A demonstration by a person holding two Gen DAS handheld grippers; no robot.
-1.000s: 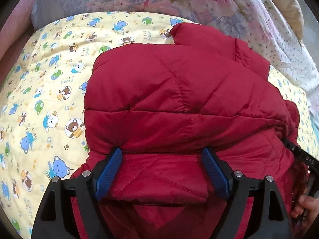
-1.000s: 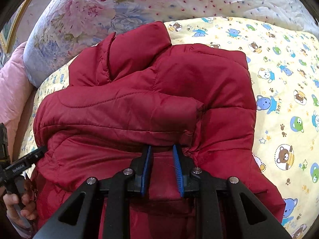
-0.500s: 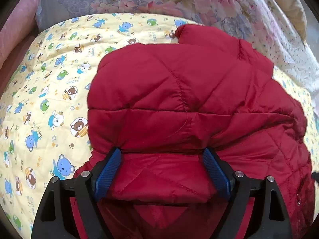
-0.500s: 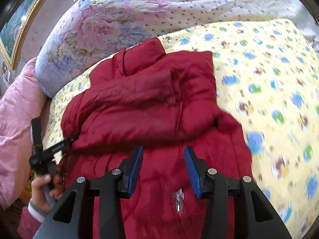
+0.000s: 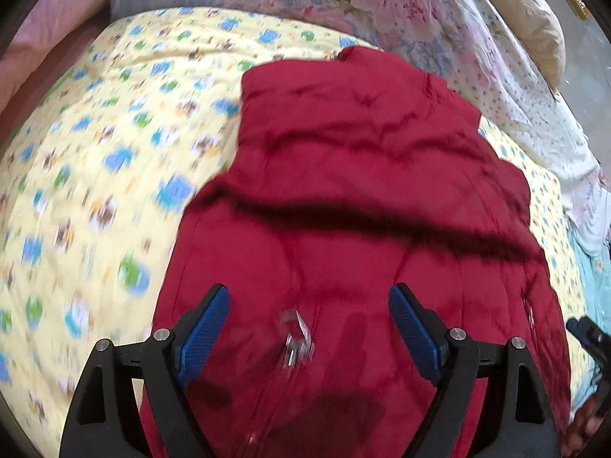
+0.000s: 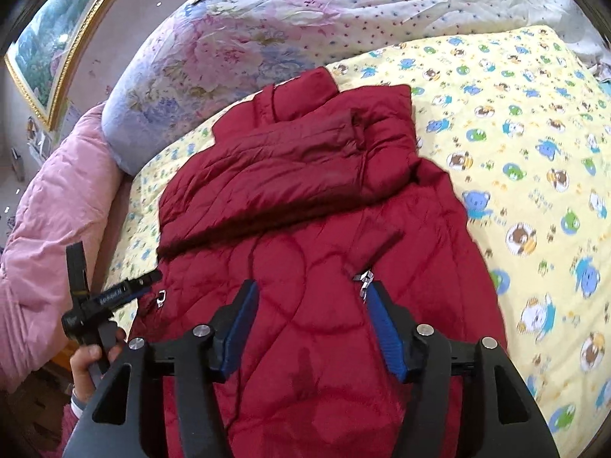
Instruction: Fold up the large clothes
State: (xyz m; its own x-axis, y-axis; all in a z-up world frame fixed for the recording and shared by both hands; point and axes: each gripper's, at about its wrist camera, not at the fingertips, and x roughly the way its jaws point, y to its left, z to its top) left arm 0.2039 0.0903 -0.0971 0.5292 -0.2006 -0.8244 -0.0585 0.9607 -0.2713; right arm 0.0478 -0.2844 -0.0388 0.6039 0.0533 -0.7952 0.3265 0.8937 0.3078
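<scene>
- The right hand-held gripper (image 6: 311, 318) is held above the red padded jacket (image 6: 305, 206), its jaws opening, nothing pinched.
- The left hand-held gripper (image 5: 309, 322) is spread wide, empty.
- The jacket is laid sleeve-folded on the bear-print quilt (image 6: 515, 133) of the bed.
- Floral bedding (image 6: 236, 42) is piled beyond.

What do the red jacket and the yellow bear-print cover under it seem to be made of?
Red jacket: probably a smooth synthetic shell over padding, faintly shiny; stitched quilting lines and puffy panels suggest it.
Yellow bear-print cover: likely matte cotton-type fabric, lightly quilted; the surface looks dull and softly dimpled. The exact fibre cannot be told.
</scene>
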